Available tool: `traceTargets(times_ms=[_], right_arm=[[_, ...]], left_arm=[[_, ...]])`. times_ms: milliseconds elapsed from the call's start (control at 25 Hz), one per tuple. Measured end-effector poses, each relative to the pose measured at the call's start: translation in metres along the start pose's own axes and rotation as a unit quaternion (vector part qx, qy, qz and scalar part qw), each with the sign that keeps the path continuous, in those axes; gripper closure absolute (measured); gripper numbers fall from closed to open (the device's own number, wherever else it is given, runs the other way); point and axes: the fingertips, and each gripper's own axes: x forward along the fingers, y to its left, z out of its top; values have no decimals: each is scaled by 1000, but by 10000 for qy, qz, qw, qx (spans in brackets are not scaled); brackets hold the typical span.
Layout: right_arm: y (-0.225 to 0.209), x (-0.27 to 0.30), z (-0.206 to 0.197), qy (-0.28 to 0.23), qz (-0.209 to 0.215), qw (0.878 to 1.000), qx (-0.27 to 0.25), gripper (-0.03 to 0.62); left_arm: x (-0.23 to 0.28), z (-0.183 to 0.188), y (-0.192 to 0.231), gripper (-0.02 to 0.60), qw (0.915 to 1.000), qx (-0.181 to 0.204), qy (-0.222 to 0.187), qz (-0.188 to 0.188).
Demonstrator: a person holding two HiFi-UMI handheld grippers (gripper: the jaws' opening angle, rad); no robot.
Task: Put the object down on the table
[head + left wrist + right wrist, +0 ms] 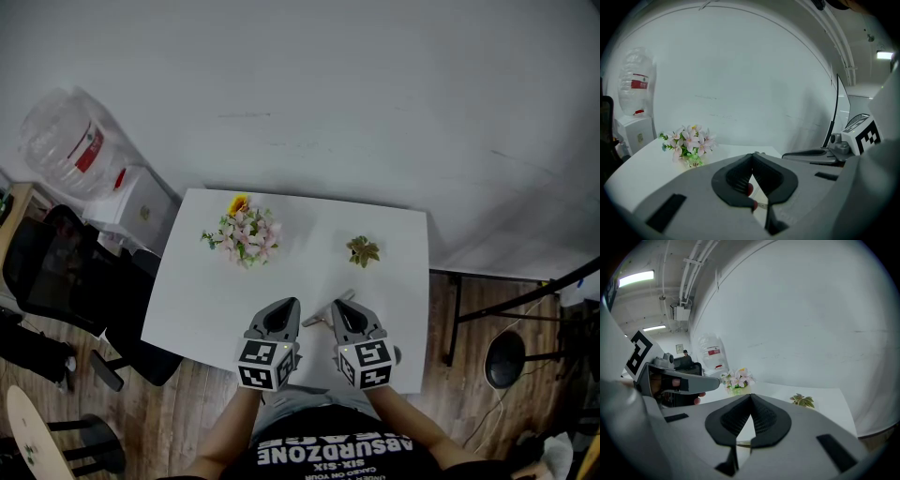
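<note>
A thin greyish tool (328,312) lies on the white table (202,309), between the tips of my two grippers and near the front edge. My left gripper (286,307) is just left of it, with its jaws together and nothing between the tips. The right gripper (343,309) sits just right of it, also shut and holding nothing. In the left gripper view, a metal strip with red parts (758,204) shows below the closed left gripper (752,155). The right gripper view shows a thin metal piece (742,443) under the closed right gripper (751,395).
A small pot of pink and white flowers (246,232) stands at the table's back left, and a small brownish-green plant (363,250) at the back right. A black chair (56,272) and a water bottle (70,145) stand to the left. The white wall is behind.
</note>
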Motion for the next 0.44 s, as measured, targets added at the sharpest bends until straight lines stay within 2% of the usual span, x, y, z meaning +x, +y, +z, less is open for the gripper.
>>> traceTargets(times_ms=[440], right_arm=[[-3, -7, -2, 31, -6, 10000, 22, 595]], left_arm=[[0, -1, -10, 577, 10000, -5, 45, -22]])
